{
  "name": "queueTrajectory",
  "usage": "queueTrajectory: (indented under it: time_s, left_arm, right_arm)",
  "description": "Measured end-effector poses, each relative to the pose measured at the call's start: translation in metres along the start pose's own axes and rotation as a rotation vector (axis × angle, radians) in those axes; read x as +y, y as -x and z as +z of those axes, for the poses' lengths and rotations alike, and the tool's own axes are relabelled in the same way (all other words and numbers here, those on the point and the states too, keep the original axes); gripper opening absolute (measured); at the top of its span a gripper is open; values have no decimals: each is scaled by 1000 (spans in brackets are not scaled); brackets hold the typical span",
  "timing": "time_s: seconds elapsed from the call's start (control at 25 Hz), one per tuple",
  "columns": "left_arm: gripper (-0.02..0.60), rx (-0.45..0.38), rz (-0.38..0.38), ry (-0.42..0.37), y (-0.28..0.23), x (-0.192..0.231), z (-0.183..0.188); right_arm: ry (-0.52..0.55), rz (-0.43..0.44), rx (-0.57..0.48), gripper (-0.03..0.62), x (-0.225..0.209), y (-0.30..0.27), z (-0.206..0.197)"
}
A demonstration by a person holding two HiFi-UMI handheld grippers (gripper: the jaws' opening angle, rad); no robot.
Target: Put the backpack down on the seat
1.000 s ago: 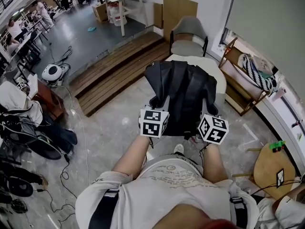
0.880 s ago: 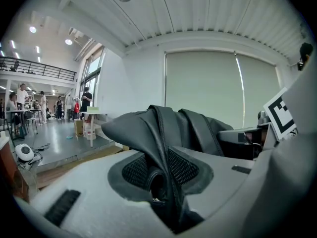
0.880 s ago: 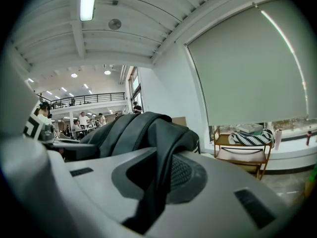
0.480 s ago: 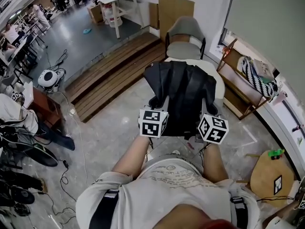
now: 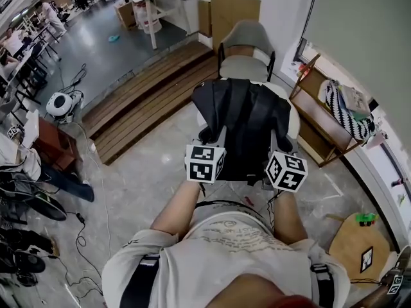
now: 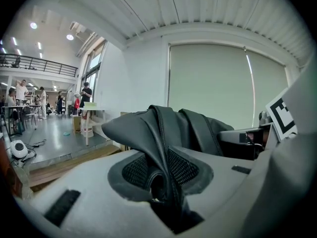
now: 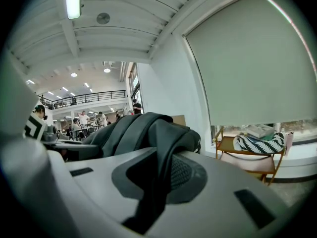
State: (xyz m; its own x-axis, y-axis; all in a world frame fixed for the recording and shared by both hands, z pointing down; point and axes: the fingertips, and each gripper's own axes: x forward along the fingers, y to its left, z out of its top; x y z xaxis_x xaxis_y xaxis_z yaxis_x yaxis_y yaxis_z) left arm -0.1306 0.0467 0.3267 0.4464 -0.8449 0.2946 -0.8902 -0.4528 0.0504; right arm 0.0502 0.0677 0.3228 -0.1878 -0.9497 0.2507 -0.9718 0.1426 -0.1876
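Left gripper (image 5: 214, 140): jaws closed on a fold of the black backpack (image 5: 247, 124), with the fabric pinched between the pads. Right gripper (image 5: 277, 145): jaws narrow, likewise clamped on the backpack's right edge. The backpack hangs between both grippers, directly over the white seat (image 5: 293, 115); contact with the seat cannot be determined. Beyond the seat stands a grey chair (image 5: 247, 56). Wooden steps (image 5: 148, 101) lie far left, a wooden shelf (image 5: 318, 117) to the right.
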Motion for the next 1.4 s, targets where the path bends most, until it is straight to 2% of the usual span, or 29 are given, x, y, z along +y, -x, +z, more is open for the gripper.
queueTrajectory:
  time_s: [0.48, 0.84, 1.4]
  left_arm:
    - [120, 23, -2, 2, -38, -4, 2]
    - [120, 29, -42, -9, -71, -5, 10]
    - [118, 63, -70, 10, -160, 34, 25]
  right_arm:
    - [-16, 6, 22, 49, -26, -26, 1]
    - [-35, -22, 12, 49, -44, -47, 8]
    - [-49, -50, 53, 49, -66, -136, 22]
